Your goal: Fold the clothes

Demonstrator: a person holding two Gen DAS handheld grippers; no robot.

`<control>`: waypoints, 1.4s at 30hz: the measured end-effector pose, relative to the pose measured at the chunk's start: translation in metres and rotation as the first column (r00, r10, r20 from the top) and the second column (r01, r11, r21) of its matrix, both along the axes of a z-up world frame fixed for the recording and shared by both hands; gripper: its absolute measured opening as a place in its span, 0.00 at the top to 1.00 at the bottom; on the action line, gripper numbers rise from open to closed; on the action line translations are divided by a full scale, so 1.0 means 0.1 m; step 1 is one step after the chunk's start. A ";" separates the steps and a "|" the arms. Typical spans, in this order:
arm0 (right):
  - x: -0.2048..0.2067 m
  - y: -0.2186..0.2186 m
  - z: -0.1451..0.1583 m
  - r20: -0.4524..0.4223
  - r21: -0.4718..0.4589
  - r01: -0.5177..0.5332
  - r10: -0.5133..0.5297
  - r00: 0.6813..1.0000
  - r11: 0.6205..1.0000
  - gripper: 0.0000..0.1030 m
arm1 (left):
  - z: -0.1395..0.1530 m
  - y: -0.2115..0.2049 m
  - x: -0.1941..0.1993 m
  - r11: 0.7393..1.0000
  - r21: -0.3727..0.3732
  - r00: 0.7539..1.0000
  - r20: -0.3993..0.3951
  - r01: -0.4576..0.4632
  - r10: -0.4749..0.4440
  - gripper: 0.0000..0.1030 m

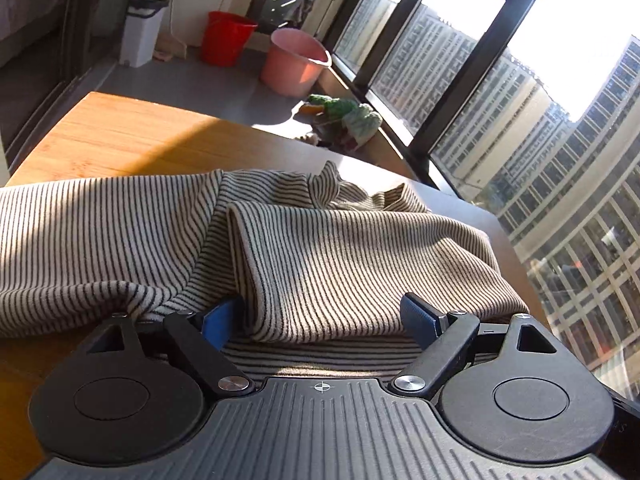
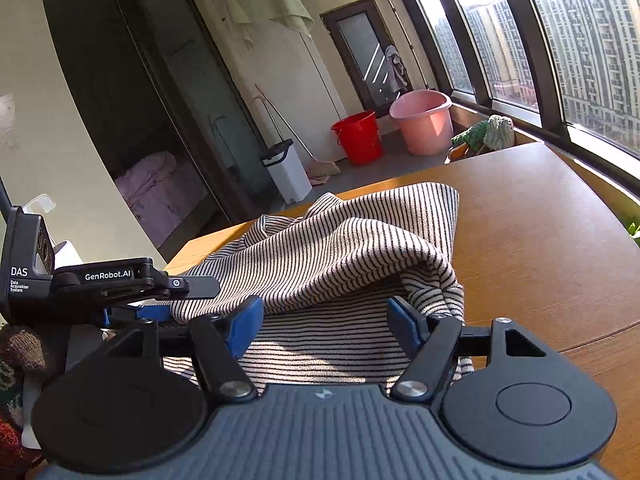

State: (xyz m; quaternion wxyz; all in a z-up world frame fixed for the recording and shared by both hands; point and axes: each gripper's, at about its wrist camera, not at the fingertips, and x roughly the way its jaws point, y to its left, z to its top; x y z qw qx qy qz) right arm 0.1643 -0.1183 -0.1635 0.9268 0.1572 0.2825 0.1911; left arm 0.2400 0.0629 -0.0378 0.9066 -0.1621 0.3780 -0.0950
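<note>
A cream garment with thin black stripes [image 1: 120, 232] lies bunched on the wooden table [image 1: 120, 136], with one part folded over the rest. My left gripper [image 1: 320, 320] stands open at its near edge. A thick fold of the cloth sits between its blue pads [image 1: 218, 322], which do not squeeze it. In the right wrist view the same striped garment [image 2: 340, 248] is heaped in front of my right gripper [image 2: 324, 324]. That gripper is open too, with striped cloth lying flat below the gap. The left gripper [image 2: 176, 300] shows at the left, at the garment's edge.
Beyond the table's far edge stand a red bucket [image 2: 358, 136], a pink bucket [image 2: 422, 120], a white bin [image 2: 288, 172] and a mop [image 2: 486, 132]. Large windows [image 2: 580, 40] run along the right. Bare wood [image 2: 540, 220] lies right of the garment.
</note>
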 end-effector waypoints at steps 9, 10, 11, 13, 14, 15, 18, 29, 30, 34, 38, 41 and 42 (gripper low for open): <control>0.07 0.13 -0.02 -0.030 -0.080 -0.024 0.021 0.999 0.997 0.17 | 0.26 -0.18 0.06 0.970 0.236 0.977 0.188 0.059 -0.105 0.70; 0.07 0.12 -0.02 -0.028 -0.076 -0.019 0.017 0.999 0.997 0.17 | 0.30 -0.15 0.06 0.969 0.243 0.975 0.204 0.042 -0.093 0.70; 0.07 0.11 -0.03 -0.030 -0.069 -0.018 0.015 0.999 0.997 0.17 | 0.31 -0.12 0.06 0.969 0.245 0.976 0.204 0.031 -0.083 0.70; 0.09 0.12 -0.03 -0.034 -0.066 -0.029 0.027 0.999 0.997 0.17 | 0.30 -0.04 0.05 0.970 0.242 0.982 0.178 0.020 -0.064 0.64; 0.09 0.12 -0.03 -0.035 -0.071 -0.031 0.028 0.999 0.997 0.16 | 0.27 0.01 0.03 0.971 0.237 0.986 0.157 0.017 -0.055 0.57; 0.10 0.13 -0.03 -0.038 -0.075 -0.033 0.030 0.999 0.997 0.16 | 0.23 0.05 0.01 0.972 0.233 0.989 0.141 0.008 -0.041 0.52; 0.10 0.14 -0.03 -0.044 -0.080 -0.035 0.031 0.999 0.996 0.14 | 0.12 0.16 -0.07 0.977 0.213 0.995 0.099 -0.024 0.003 0.42; 0.23 0.19 0.44 0.074 -0.083 -0.053 0.059 0.996 0.995 0.56 | 0.33 0.17 -0.20 0.993 0.042 0.970 0.213 0.107 -0.114 0.42; 0.32 0.19 0.40 0.053 -0.063 -0.046 0.049 0.997 0.997 0.56 | 0.27 0.13 -0.16 0.993 0.045 0.972 0.203 0.110 -0.117 0.41; 0.65 0.17 0.01 -0.110 -0.104 0.047 -0.059 0.992 0.993 0.64 | 0.03 0.09 -0.09 0.994 0.029 0.985 0.139 0.103 -0.106 0.30; 0.52 0.17 -0.03 -0.044 -0.158 0.026 -0.033 0.998 0.987 0.68 | -0.07 0.15 -0.09 0.991 0.080 0.979 0.166 0.109 -0.121 0.28; 0.50 0.25 -0.01 -0.031 -0.200 0.031 -0.038 0.999 0.979 0.68 | -0.09 0.13 -0.06 0.990 0.108 0.978 0.177 0.089 -0.107 0.28; 0.50 0.27 0.00 -0.026 -0.216 0.031 -0.037 0.999 0.976 0.68 | -0.08 0.13 -0.07 0.991 0.104 0.979 0.176 0.085 -0.102 0.28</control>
